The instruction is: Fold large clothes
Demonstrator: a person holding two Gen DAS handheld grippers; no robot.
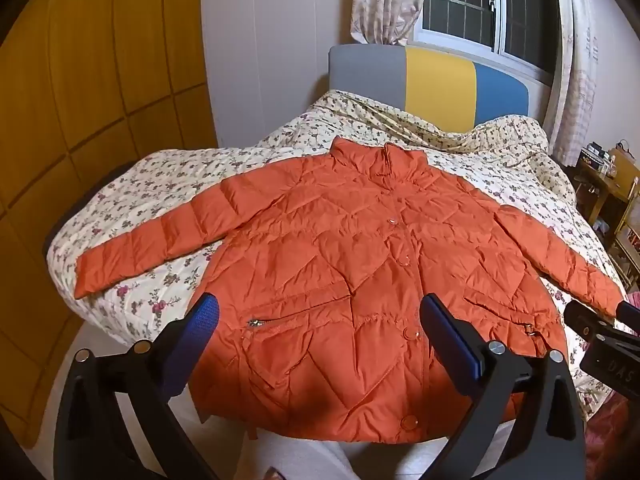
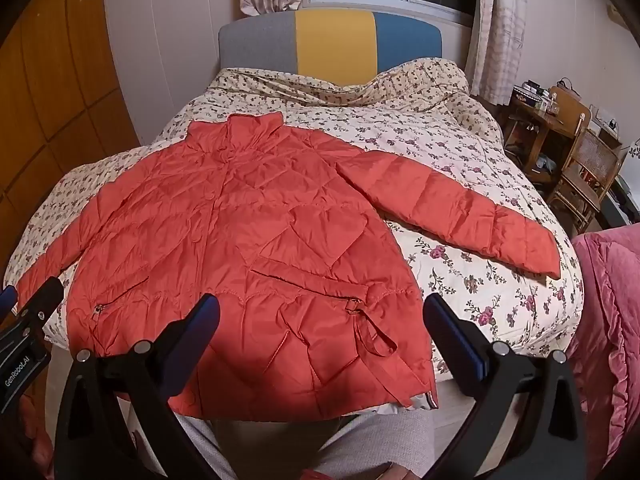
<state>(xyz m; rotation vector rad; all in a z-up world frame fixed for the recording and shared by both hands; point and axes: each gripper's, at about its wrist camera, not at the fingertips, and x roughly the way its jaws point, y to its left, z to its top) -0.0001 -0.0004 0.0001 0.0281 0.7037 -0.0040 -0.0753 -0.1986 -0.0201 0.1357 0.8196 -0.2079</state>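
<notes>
An orange quilted jacket (image 1: pixel 360 264) lies spread flat, front up, on a floral bedspread (image 1: pixel 160 184), collar toward the headboard and both sleeves stretched outward. In the right wrist view the same jacket (image 2: pixel 248 248) fills the left and middle, its right sleeve (image 2: pixel 460 208) angled out over the bedspread (image 2: pixel 460 152). My left gripper (image 1: pixel 318 332) hovers open above the jacket's lower hem, nothing between its blue pads. My right gripper (image 2: pixel 320 332) is also open, above the hem by the belt ring (image 2: pixel 354 306), holding nothing. Each gripper shows at the edge of the other's view.
A grey, yellow and blue headboard (image 1: pixel 436 80) stands under a curtained window (image 1: pixel 480 4). A wooden wardrobe (image 1: pixel 80 120) lines the left. Wooden chairs and a cluttered desk (image 2: pixel 576 152) sit at the right, with a pink quilt (image 2: pixel 608 320) near the bed's corner.
</notes>
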